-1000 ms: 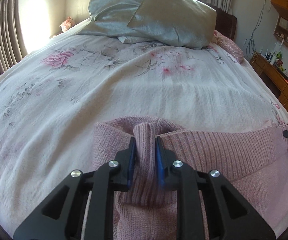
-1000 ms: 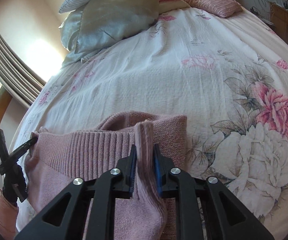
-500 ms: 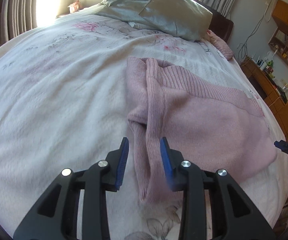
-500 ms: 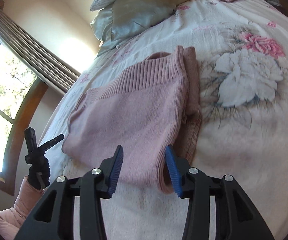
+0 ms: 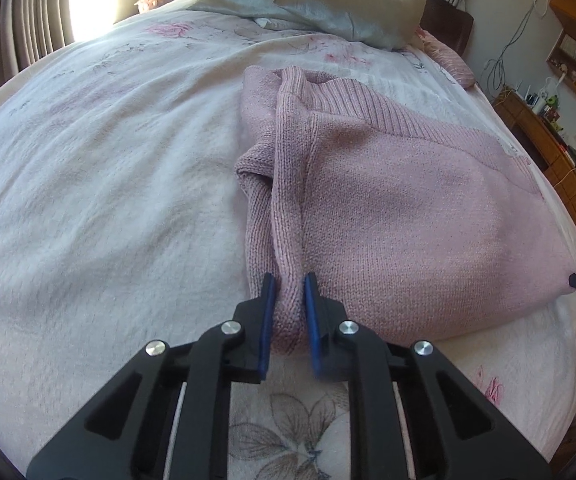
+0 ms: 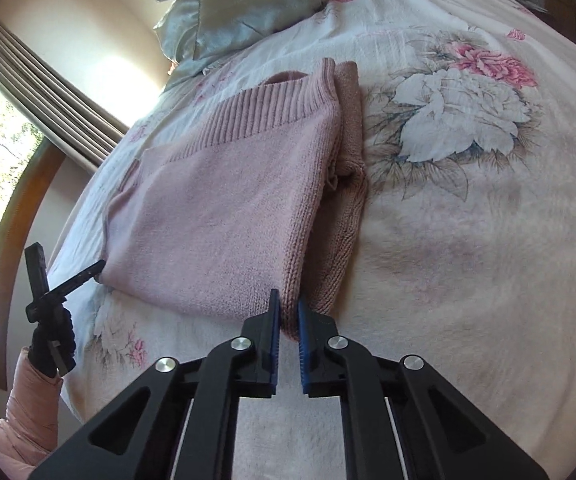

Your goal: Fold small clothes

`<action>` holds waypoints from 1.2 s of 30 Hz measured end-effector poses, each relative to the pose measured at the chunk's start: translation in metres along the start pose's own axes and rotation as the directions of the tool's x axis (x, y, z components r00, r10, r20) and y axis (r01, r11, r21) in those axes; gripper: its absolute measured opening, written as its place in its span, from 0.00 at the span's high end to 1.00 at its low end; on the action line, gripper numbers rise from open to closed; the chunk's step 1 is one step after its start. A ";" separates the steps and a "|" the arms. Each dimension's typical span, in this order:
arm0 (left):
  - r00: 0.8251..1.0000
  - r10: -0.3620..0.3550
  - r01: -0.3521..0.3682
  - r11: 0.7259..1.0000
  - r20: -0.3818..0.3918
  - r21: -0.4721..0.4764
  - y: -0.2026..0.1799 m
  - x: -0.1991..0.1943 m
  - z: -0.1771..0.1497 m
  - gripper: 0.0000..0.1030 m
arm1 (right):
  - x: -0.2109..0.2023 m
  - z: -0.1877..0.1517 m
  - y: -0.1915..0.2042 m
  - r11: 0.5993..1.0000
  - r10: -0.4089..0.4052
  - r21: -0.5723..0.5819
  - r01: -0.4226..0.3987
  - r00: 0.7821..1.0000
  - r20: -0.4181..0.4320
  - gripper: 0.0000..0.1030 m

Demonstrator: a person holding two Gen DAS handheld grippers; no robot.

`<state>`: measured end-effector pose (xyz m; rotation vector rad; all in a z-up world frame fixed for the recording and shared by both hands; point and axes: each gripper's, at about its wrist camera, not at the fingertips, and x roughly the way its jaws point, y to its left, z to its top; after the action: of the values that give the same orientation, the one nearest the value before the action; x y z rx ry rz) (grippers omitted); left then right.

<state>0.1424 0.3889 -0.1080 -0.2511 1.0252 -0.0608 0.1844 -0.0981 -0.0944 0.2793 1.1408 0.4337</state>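
The pink sweater (image 5: 387, 208) lay part-folded on the floral bed (image 5: 88, 200), its near corners pinched by the left gripper (image 5: 288, 300) and the right gripper (image 6: 286, 312), so the next fold likely called for lifting both corners evenly toward the far ribbed hem.

The sweater (image 5: 387, 208) is soft pink knit wool, ribbed along one band. The bedspread (image 5: 100, 184) is matt, nubbly white cloth printed with flowers. The pillows (image 6: 248, 12) gleam like satin. Both tongs (image 5: 289, 300) (image 6: 286, 312) look like matt black plastic with shiny metal screws (image 5: 347, 326).
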 end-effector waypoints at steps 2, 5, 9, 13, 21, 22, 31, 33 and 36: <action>1.000 0.000 0.000 1.000 0.003 0.001 0.001 0.001 -0.001 0.87 | 0.010 -0.004 -0.005 1.000 -0.009 0.006 0.009 1.000 -0.017 0.93; 1.000 0.001 -0.001 1.000 0.006 0.005 0.001 0.003 -0.002 0.87 | 0.020 -0.009 -0.014 0.999 -0.006 0.032 0.007 1.000 -0.020 0.93; 1.000 0.004 -0.004 1.000 0.011 0.001 0.002 0.004 -0.005 0.84 | 0.023 -0.011 -0.015 0.999 -0.004 0.047 0.005 1.000 -0.016 0.93; 1.000 0.001 -0.001 1.000 0.009 0.006 0.000 0.002 -0.004 0.78 | 0.022 -0.008 -0.008 0.999 -0.032 0.019 0.032 0.999 -0.028 0.92; 0.994 -0.035 0.030 0.998 0.105 0.051 -0.031 -0.043 0.032 0.50 | -0.015 0.029 0.001 0.999 0.019 0.040 -0.021 0.999 0.041 0.54; 0.993 -0.046 0.039 0.997 0.108 0.072 -0.042 -0.042 0.038 0.48 | -0.013 0.036 -0.001 0.998 0.023 0.053 -0.025 0.999 0.035 0.54; 0.997 -0.080 0.078 0.987 0.009 0.142 -0.109 0.034 0.062 0.47 | 0.037 0.061 -0.043 0.977 0.078 0.205 -0.060 0.994 -0.080 0.54; 0.997 -0.077 0.078 0.989 -0.011 0.123 -0.108 0.048 0.063 0.47 | 0.044 0.060 -0.047 0.968 0.131 0.227 -0.110 0.988 -0.079 0.54; 0.996 -0.084 0.085 0.989 -0.012 0.123 -0.105 0.056 0.062 0.46 | 0.052 0.056 -0.051 0.958 0.174 0.241 -0.153 0.982 -0.067 0.55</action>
<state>0.2312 0.2891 -0.0999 -0.1820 1.0134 -0.2012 0.2639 -0.1191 -0.1359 0.5696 1.2612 0.4606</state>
